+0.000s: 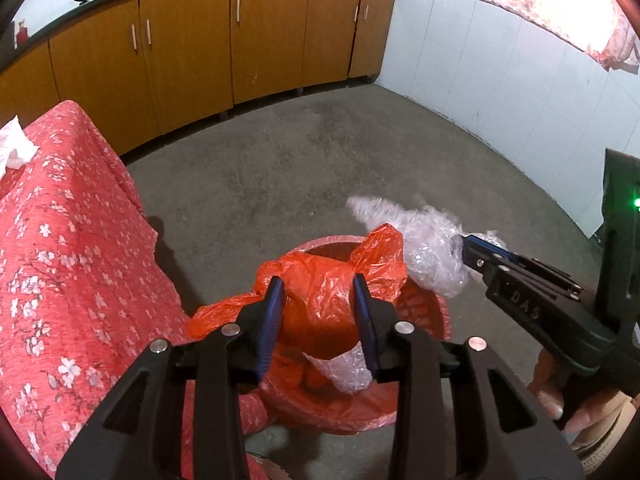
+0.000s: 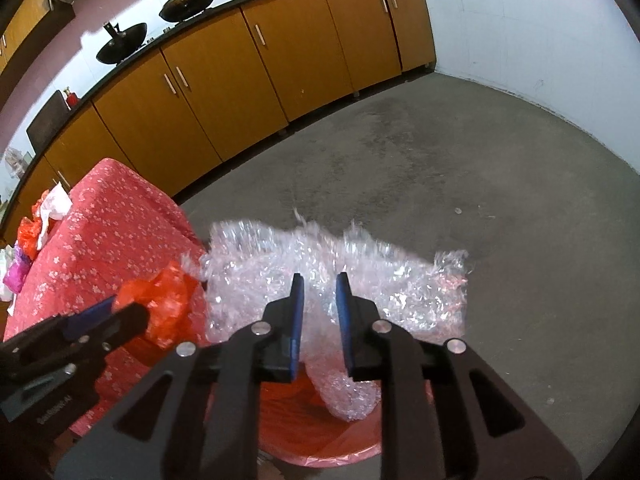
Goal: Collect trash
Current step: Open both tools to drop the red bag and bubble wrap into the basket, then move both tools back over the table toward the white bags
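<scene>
holding a bunched red plastic bag (image 1: 316,292) between its two blue pads, the left gripper (image 1: 318,312) sits right over a red bin (image 1: 436,312) lined in red film. the bag fills the gap between the fingers and both pads press into it, so it's clamped on the bag. the bag's loose ends stick up and away from the gripper; one peak leans toward the right gripper's side.

right gripper (image 2: 320,292) is just beside the left, pointing down at the same bin (image 2: 320,452). a sheet of bubble wrap (image 2: 336,276) sits between its pads; from the left wrist view the pads pinch the sheet's near edge, so it's gripping the wrap. the wrap's long axis runs crossways to the right gripper's fingers, spreading out to both sides ahead of the tips, with a tail hanging down below the fingers into the bin.

bag and wrap are touching at the bin's rim. a table under a red floral cloth (image 1: 68,248) lies beside the left gripper on its outer side, with a crumpled white tissue (image 1: 16,148) on top, well apart from both grippers.
</scene>
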`<state>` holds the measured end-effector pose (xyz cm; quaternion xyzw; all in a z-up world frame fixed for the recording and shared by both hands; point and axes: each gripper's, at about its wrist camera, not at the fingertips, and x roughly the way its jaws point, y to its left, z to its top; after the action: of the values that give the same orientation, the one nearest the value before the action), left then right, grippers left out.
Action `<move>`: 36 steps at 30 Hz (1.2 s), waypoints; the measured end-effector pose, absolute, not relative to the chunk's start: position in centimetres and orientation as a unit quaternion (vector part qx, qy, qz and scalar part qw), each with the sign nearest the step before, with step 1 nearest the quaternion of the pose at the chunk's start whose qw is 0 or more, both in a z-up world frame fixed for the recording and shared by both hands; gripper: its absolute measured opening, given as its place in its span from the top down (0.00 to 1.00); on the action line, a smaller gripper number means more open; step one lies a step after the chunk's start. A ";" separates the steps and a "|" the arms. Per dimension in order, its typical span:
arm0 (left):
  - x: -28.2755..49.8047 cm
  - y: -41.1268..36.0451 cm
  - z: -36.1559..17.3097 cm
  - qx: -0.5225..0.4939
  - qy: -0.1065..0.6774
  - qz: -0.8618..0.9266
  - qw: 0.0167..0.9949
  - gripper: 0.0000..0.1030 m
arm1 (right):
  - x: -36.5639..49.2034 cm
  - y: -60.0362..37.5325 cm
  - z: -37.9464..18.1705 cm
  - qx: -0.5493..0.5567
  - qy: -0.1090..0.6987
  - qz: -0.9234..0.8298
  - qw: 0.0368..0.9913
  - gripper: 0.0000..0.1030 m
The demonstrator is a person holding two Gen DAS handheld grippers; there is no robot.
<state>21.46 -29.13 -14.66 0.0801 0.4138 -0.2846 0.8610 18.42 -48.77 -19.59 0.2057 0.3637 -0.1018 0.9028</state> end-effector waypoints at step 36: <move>21.0 -7.8 -4.5 0.021 0.302 -0.118 0.946 0.54 | 23.6 -35.1 -7.8 0.102 0.304 0.026 0.947 0.72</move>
<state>20.96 -7.81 -4.48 0.0210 0.3019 -0.1178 0.9458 23.64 -35.09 -7.82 0.1018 0.3037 0.0265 0.9469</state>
